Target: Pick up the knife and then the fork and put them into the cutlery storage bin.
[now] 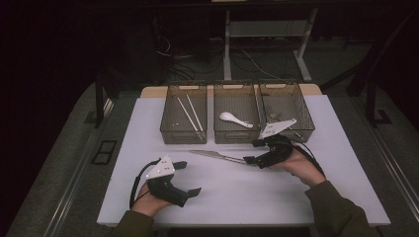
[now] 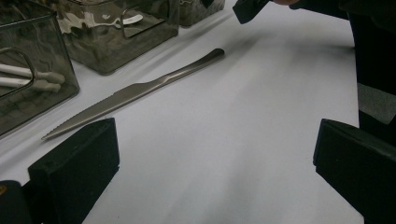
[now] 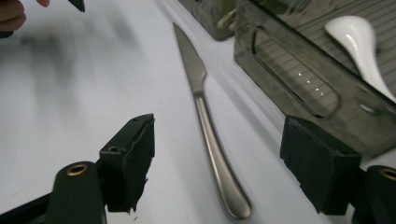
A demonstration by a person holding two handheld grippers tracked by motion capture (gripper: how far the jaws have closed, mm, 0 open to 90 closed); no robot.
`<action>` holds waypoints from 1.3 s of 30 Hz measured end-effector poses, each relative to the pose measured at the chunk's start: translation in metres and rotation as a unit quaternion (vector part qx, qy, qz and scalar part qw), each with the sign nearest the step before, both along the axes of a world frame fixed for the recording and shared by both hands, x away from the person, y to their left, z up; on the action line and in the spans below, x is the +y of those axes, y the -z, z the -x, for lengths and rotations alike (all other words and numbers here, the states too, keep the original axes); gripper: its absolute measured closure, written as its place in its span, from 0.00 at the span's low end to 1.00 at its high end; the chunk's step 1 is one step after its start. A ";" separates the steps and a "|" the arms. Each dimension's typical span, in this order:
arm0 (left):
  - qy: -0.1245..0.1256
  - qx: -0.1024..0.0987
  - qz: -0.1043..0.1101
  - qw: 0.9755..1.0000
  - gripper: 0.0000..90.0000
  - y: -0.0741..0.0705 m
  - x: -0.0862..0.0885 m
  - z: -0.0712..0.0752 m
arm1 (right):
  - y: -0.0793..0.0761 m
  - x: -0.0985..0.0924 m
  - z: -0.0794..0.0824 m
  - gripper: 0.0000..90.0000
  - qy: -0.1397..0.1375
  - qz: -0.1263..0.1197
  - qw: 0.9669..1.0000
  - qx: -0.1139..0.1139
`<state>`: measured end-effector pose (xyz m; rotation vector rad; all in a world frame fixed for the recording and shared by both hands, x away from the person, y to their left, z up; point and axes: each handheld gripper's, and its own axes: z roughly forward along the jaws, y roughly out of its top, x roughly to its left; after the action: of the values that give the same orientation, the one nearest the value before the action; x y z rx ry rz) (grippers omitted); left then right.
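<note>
Knife (image 3: 205,121): slim brushed steel, serrated blade, rounded handle, flat on matte white table (image 1: 237,197), centre frame. Right gripper (image 1: 252,152) jaws wide, straddling handle, untouched. Left gripper (image 1: 189,178) wide, empty, lower left. Smoky bins (image 1: 237,118) close behind.

We find no text, label, brand, number or sign that can be read in any of the views.
</note>
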<state>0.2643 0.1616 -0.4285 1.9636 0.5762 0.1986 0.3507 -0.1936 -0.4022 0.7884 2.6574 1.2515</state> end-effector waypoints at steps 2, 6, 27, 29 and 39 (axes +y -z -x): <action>-0.001 0.001 0.002 1.000 0.00 0.000 0.000 0.000 | 0.000 0.006 -0.002 0.29 -0.004 0.008 1.000 0.002; -0.001 0.000 0.002 1.000 0.00 0.000 0.000 0.000 | -0.001 0.017 -0.007 0.29 -0.010 0.025 1.000 0.006; 0.004 -0.001 0.003 1.000 0.00 -0.001 -0.001 0.000 | -0.004 0.064 -0.042 0.60 -0.080 0.161 0.983 0.037; 0.005 -0.001 0.003 1.000 0.00 -0.001 -0.001 0.000 | -0.003 0.068 -0.043 0.64 -0.086 0.174 0.980 0.039; 0.008 -0.002 0.001 1.000 0.00 -0.001 -0.001 0.000 | 0.006 0.088 -0.047 0.76 -0.115 0.240 0.963 0.049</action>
<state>0.2639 0.1603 -0.4278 1.9646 0.5584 0.1914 0.3977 -0.1058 -0.4083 0.4864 3.0127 0.5551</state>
